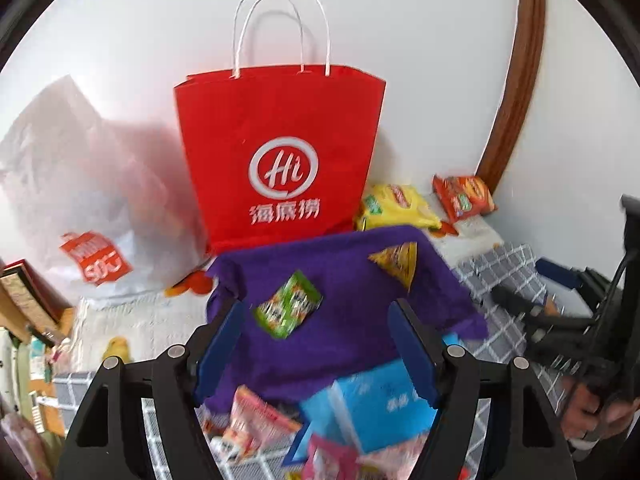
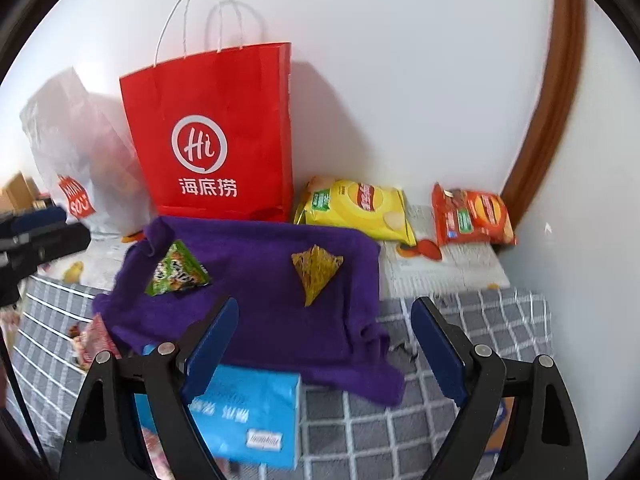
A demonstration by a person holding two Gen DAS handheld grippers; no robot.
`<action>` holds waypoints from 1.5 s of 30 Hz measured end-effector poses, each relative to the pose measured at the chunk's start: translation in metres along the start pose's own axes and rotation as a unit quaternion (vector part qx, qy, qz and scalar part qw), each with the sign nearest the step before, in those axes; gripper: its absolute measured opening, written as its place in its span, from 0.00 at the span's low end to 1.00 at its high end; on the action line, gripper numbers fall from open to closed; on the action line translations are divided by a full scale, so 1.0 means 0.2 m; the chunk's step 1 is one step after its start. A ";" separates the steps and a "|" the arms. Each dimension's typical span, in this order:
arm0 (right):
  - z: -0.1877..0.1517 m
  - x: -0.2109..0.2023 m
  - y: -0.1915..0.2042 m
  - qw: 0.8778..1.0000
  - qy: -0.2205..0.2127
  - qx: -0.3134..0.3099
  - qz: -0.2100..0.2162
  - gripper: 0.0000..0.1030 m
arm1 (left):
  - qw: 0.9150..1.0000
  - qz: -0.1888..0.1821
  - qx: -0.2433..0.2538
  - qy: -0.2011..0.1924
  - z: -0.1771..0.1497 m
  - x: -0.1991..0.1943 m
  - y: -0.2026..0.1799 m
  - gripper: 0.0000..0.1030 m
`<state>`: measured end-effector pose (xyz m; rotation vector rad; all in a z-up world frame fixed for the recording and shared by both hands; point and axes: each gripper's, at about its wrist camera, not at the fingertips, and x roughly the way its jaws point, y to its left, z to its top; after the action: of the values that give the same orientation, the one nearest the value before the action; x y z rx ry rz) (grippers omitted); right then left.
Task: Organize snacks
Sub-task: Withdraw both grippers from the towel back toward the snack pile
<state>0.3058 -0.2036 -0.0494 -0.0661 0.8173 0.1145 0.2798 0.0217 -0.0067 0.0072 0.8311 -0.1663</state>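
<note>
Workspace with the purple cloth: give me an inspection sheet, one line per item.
Surface: grey checked cover with a purple cloth spread over part of it.
Job's things: green snack packet and yellow triangular snack packet lying apart on the cloth; yellow crisp bag and orange crisp bag by the wall; blue box at the cloth's near edge.
Clutter: upright red paper bag, translucent plastic bag, pink packets.
Grippers: left gripper and right gripper open, nothing between the jaws.
Cables: black cable by the right gripper.
Surroundings: white wall, brown wooden trim.
</note>
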 end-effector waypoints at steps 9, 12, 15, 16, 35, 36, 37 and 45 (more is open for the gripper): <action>-0.15 -0.19 -0.03 0.999 -0.007 0.030 0.033 0.80 | 0.998 0.006 -0.059 -0.002 -0.21 -0.19 0.20 0.71; -0.23 -0.24 0.01 0.999 -0.010 0.020 0.038 0.80 | 0.997 0.012 -0.072 -0.005 -0.28 -0.24 0.25 0.71; -0.32 -0.26 0.07 0.999 -0.012 0.000 0.041 0.80 | 0.996 0.022 -0.085 -0.003 -0.34 -0.27 0.28 0.71; -0.36 -0.26 0.09 0.999 -0.009 -0.005 0.043 0.80 | 0.996 0.024 -0.088 -0.002 -0.36 -0.28 0.29 0.71; -0.69 -0.19 0.33 0.993 0.025 -0.045 0.105 0.68 | 0.994 0.031 -0.108 0.015 -0.68 -0.34 0.28 0.71; -0.68 -0.17 0.34 0.993 0.027 -0.045 0.109 0.67 | 0.994 0.029 -0.108 0.016 -0.69 -0.34 0.29 0.71; -0.67 -0.15 0.37 0.992 0.030 -0.045 0.113 0.66 | 0.994 0.028 -0.109 0.016 -0.69 -0.33 0.30 0.71; -0.64 -0.01 0.49 0.989 0.052 -0.060 0.125 0.60 | 0.994 0.021 -0.107 0.026 -0.70 -0.25 0.37 0.71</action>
<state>0.1987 -0.1203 -0.1373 -0.0829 0.9202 0.4001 0.1550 0.1120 -0.0682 -0.1737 0.8961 -0.0372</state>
